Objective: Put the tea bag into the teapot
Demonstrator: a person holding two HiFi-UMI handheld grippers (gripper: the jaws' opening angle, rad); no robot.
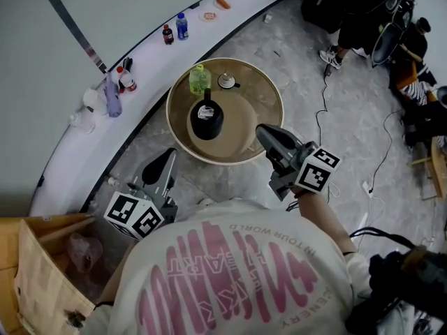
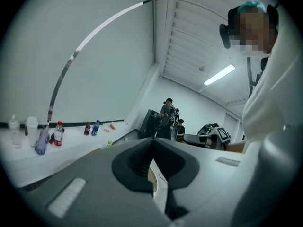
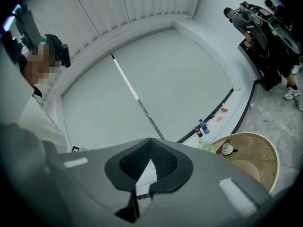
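A black teapot (image 1: 207, 119) stands on the round tan table (image 1: 258, 96), left of its middle. Behind it are a green bottle (image 1: 200, 79) and a small white cup (image 1: 227, 82). I cannot make out a tea bag in any view. My left gripper (image 1: 170, 155) hovers off the table's near left edge, jaws together with nothing between them (image 2: 152, 143). My right gripper (image 1: 262, 132) reaches over the table's near right rim, shut and empty (image 3: 150, 148). The right gripper view shows the cup (image 3: 227, 149) and bottle (image 3: 206, 146); the teapot is hidden there.
A curved white counter (image 1: 140, 68) runs behind the table with several bottles (image 1: 174, 30) on it. A cardboard box (image 1: 42, 271) sits at the lower left. People (image 1: 363, 12) stand at the upper right, and cables (image 1: 321, 117) trail over the grey floor.
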